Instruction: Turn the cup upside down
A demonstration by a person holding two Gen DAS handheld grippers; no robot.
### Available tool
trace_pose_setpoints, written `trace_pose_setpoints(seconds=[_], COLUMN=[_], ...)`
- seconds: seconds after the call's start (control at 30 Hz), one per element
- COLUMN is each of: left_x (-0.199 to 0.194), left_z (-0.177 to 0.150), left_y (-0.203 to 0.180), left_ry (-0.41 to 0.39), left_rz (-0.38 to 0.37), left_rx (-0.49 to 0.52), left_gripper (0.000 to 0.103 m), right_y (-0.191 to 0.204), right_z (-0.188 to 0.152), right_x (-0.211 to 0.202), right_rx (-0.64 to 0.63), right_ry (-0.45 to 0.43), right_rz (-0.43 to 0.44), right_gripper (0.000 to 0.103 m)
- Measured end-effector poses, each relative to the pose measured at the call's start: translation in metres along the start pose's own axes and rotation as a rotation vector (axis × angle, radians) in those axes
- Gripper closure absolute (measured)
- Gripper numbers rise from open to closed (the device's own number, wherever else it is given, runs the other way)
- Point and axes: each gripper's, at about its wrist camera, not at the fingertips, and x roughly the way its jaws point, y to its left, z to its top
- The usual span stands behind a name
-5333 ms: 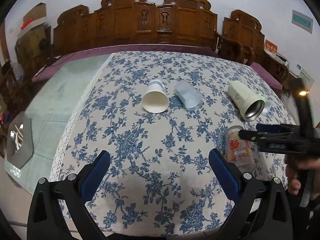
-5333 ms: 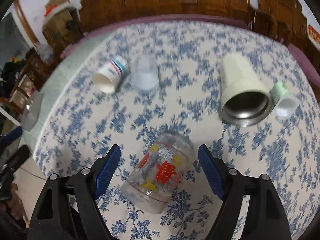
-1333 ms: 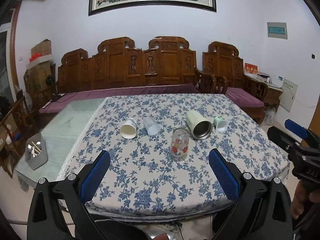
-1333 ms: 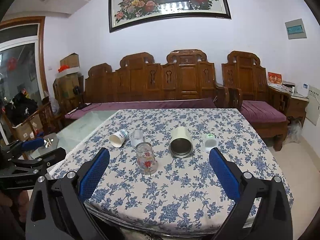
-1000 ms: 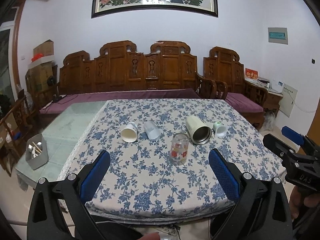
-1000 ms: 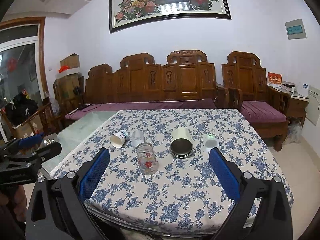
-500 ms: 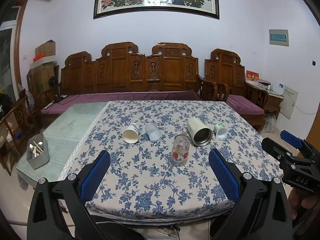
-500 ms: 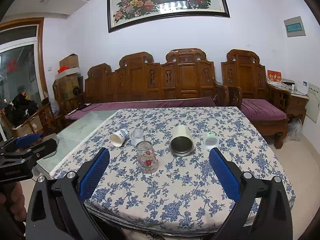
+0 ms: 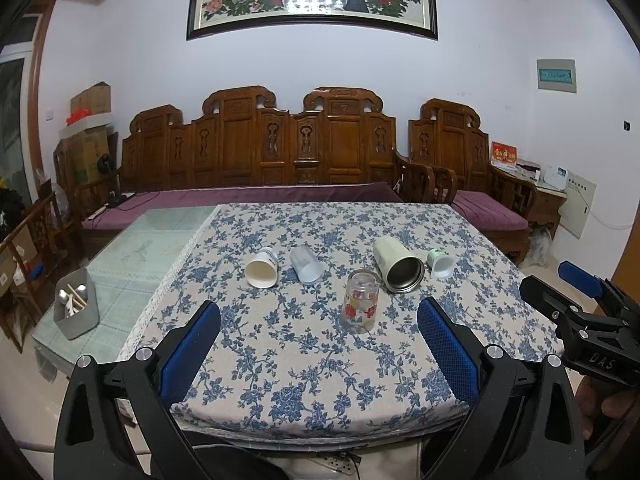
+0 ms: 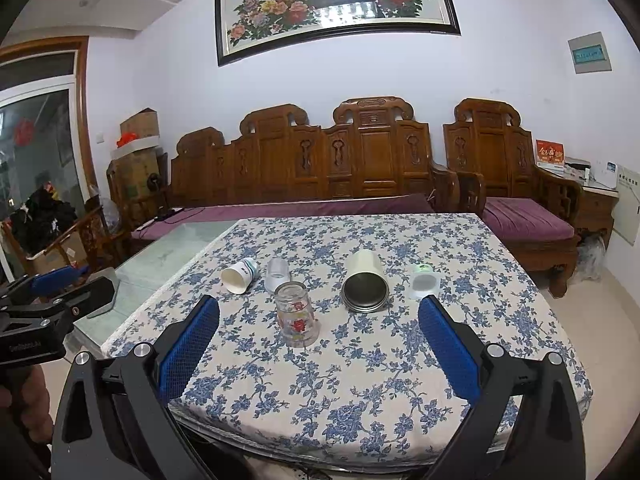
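A clear glass cup with red flower prints (image 9: pixel 360 302) (image 10: pixel 297 314) stands on its mouth on the blue-flowered tablecloth (image 9: pixel 312 360) (image 10: pixel 360 380). My left gripper (image 9: pixel 320 354) is open and empty, held back off the table's near edge. My right gripper (image 10: pixel 318 354) is open and empty too, also back from the table. The right gripper shows at the right edge of the left wrist view (image 9: pixel 580 312); the left gripper shows at the left edge of the right wrist view (image 10: pixel 48 300).
Lying on their sides behind the glass: a white paper cup (image 9: pixel 262 267) (image 10: pixel 239 275), a clear plastic cup (image 9: pixel 306 265) (image 10: pixel 277 273), a cream steel tumbler (image 9: pixel 398 265) (image 10: pixel 365 283), a small white-green cup (image 9: pixel 440 263) (image 10: pixel 425 281). A grey utensil box (image 9: pixel 76 308) sits left. Wooden benches stand behind.
The glass lay on its side 5.3 s ago between the right gripper's fingers; now it stands inverted. Both grippers have pulled far back from the table and drift slightly.
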Motion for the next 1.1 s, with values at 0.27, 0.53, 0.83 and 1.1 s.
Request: trace_pose_setpoints(seconds=[0.27,0.53,0.83,1.1], left_x=[-0.0008,-0.0008,-0.0014,-0.0043], left_z=[0.0006,0.0011,0.0014,0.0045], left_y=[-0.0005,-0.0008,-0.0016,-0.0012], left_ry=[-0.001,-0.001,-0.002,-0.008], left_rz=[0.003,0.002,0.002,0.000], left_rx=[0.004,0.005,0.006,0.009], left_gripper=[0.008,0.008,0.008,0.008], right_y=[0.0008,0.0013,0.0035,0.0034], right_z=[-0.0004,-0.0008,-0.0017,-0.0020], right_x=[-0.0002,-0.0003,0.0013,0.0011], right_rx=[0.000,0.000,0.001,0.002], right_ry=[0.000,0.000,0.002,0.001], right_rz=[-0.002,-0.002,-0.001,-0.001], right_gripper=[0.003,0.003,0.003,0.003])
